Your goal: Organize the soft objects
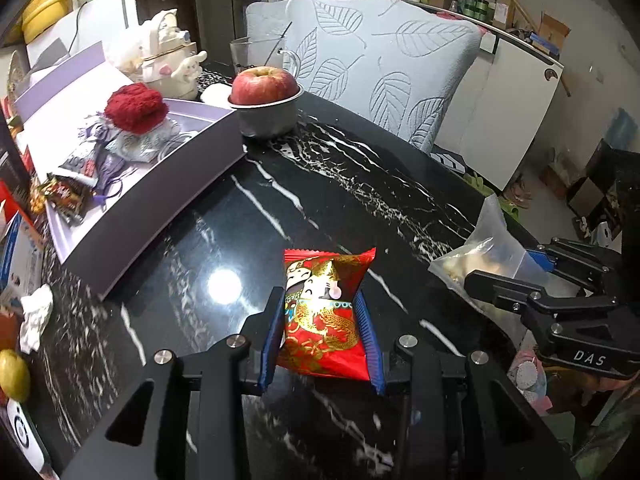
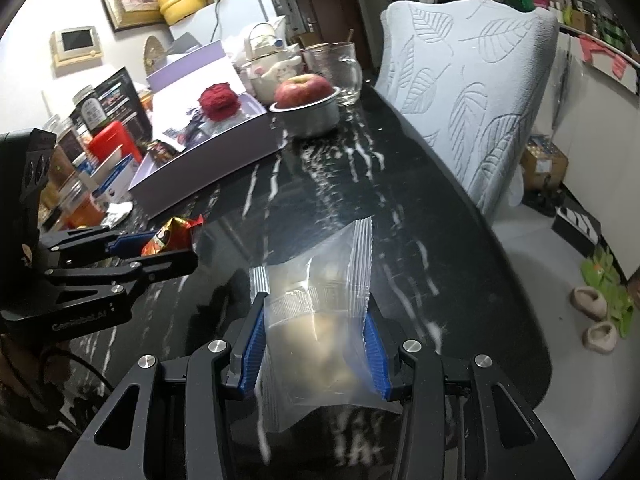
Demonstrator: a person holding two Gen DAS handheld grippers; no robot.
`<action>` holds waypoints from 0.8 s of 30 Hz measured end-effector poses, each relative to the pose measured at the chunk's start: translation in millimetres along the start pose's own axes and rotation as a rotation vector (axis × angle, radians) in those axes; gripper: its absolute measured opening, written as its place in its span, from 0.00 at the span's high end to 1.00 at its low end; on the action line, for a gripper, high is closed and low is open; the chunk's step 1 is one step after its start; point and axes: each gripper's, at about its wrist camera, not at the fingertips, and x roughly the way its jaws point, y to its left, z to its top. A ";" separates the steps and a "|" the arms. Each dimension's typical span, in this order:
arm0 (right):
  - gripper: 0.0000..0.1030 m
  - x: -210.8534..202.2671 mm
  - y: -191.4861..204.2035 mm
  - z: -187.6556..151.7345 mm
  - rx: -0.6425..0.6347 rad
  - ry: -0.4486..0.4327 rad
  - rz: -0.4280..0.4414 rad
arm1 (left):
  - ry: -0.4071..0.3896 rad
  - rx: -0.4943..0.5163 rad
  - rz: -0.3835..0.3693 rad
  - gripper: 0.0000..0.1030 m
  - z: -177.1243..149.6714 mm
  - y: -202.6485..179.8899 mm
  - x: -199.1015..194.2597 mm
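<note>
While each gripper clamps a packet, bare black tabletop lies ahead.

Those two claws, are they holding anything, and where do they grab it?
Yes. The left gripper pinches the red snack packet by its two long sides. The right gripper pinches the clear bag across its middle.

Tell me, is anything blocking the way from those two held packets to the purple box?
Nothing visible does. The left claw grips the red snack packet and the right claw grips the clear bag, both above the black marble table. Bare tabletop lies before the purple box; the apple bowl stands beside it.
</note>
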 end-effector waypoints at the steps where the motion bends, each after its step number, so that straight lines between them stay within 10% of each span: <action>1: 0.58 -0.7 4.1 -1.3 -0.004 0.000 0.007 | -0.002 -0.003 -0.001 0.66 -2.8 1.5 -3.1; 24: 0.58 17.5 95.9 -0.1 -0.102 0.025 0.204 | -0.061 -0.149 0.088 0.66 -48.6 63.2 -63.1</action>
